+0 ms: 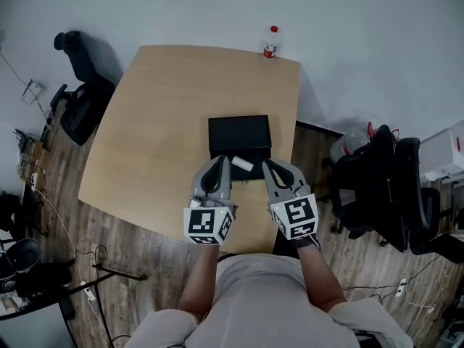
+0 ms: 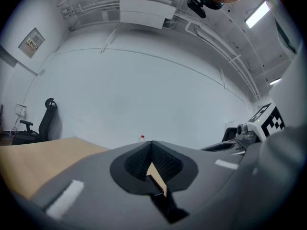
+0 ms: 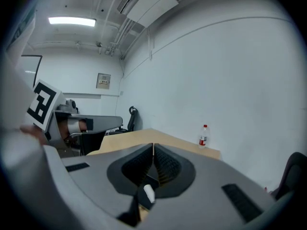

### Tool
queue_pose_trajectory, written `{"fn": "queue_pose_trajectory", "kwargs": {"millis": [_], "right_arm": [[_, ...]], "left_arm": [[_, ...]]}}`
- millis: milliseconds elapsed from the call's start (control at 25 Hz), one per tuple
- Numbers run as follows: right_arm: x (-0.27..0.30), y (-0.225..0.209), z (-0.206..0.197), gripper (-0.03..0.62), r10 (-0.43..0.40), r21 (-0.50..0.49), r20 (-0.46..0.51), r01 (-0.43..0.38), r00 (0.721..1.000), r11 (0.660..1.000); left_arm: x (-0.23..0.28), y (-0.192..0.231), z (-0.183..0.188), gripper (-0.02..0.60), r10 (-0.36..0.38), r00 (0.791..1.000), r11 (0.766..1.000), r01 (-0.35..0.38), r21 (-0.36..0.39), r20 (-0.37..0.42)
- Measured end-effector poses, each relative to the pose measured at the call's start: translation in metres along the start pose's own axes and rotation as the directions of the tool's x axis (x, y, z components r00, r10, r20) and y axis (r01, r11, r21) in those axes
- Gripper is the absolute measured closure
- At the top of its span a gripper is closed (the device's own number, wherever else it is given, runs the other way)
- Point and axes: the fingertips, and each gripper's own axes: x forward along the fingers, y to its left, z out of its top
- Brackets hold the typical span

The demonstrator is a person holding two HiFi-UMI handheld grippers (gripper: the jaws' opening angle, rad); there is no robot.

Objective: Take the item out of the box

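The left hand-held gripper (image 1: 224,161) and right hand-held gripper (image 1: 267,164) both have jaws together, empty; one should open before settling squarely over the white item (image 1: 242,163) at the six-o'clock edge of the black box (image 1: 239,135).

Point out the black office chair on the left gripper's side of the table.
It is the lone chair at the head view's left, off the table's left edge. The other black chairs stand bunched together off its right edge.
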Motion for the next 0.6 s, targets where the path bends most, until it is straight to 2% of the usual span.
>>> {"fn": "queue_pose_trajectory", "kwargs": {"millis": [600], "right_arm": [[0.042, -0.009, -0.047, 0.582, 0.110, 0.008, -0.131, -0.110, 0.985, 0.994]], "left_arm": [[0.033, 0.010, -0.026, 0.574, 0.045, 0.998, 0.999, -0.046, -0.020, -0.050]]}}
